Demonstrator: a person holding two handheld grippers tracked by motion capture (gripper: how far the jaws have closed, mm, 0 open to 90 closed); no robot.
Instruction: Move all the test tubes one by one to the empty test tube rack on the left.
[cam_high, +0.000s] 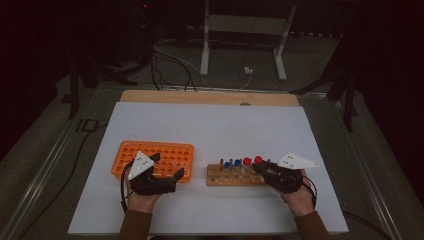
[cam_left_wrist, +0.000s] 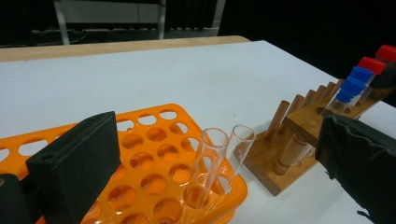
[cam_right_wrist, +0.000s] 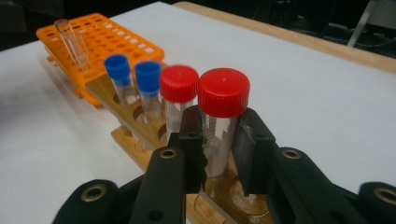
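You've got a matt white table top (cam_high: 210, 130), smooth, paper-like, with a bare wood edge (cam_high: 210, 97) at the far side. Orange rack (cam_left_wrist: 154, 163): glossy moulded plastic, light glinting off the hole rims. Two open tubes (cam_left_wrist: 210, 163) in it look like clear glass or clear plastic, can't tell which. Wooden rack (cam_right_wrist: 140, 135): smooth varnished wood, turned dowel pegs. Red-capped tube (cam_right_wrist: 219, 126): clear wall, ribbed matt plastic cap; blue caps (cam_right_wrist: 133, 72) same plastic. Your right gripper (cam_right_wrist: 219, 154) jaws: black plastic, slightly shiny, brass-looking eyelets. Left gripper (cam_left_wrist: 210, 154) pads: matt black, rubbery, rough-edged.
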